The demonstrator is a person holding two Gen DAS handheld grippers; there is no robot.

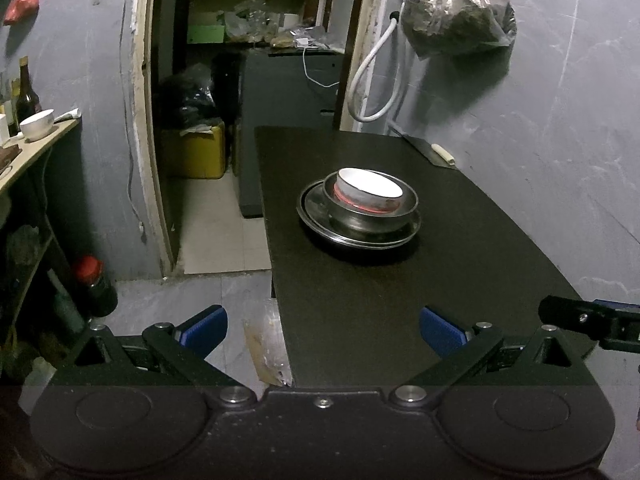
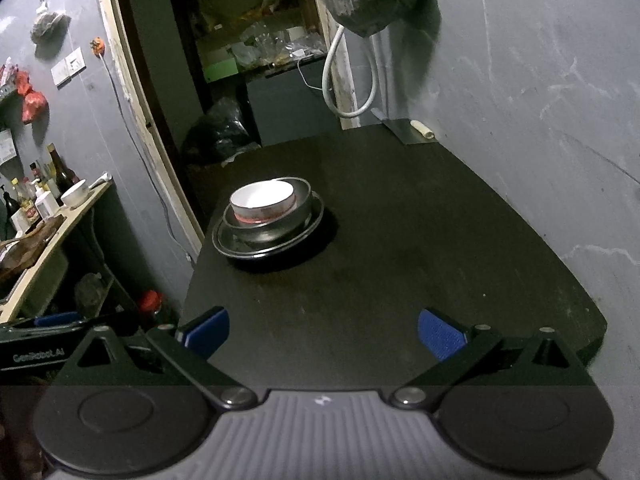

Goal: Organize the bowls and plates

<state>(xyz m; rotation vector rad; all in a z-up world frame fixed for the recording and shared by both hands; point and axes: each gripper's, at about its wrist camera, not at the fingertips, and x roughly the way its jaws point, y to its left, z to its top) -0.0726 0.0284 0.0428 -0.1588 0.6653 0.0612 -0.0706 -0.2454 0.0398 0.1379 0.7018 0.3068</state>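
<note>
A stack stands on the dark table (image 1: 360,300): a white bowl with a red band (image 1: 370,188) sits inside a steel bowl (image 1: 360,220), which sits on a steel plate (image 1: 314,216). The same white bowl (image 2: 262,198), steel bowl (image 2: 276,228) and plate (image 2: 228,246) show in the right wrist view on the table (image 2: 400,260). My left gripper (image 1: 323,330) is open and empty, well short of the stack at the table's near left edge. My right gripper (image 2: 323,332) is open and empty over the near table. Part of the right gripper (image 1: 580,318) shows at the left view's right edge.
A cleaver (image 1: 434,152) lies at the table's far right corner by the grey wall. A side shelf on the left holds bottles and a white bowl (image 1: 37,123). A red-capped bottle (image 1: 94,286) stands on the floor. A doorway with clutter lies behind. A bag (image 1: 458,8) hangs on the wall.
</note>
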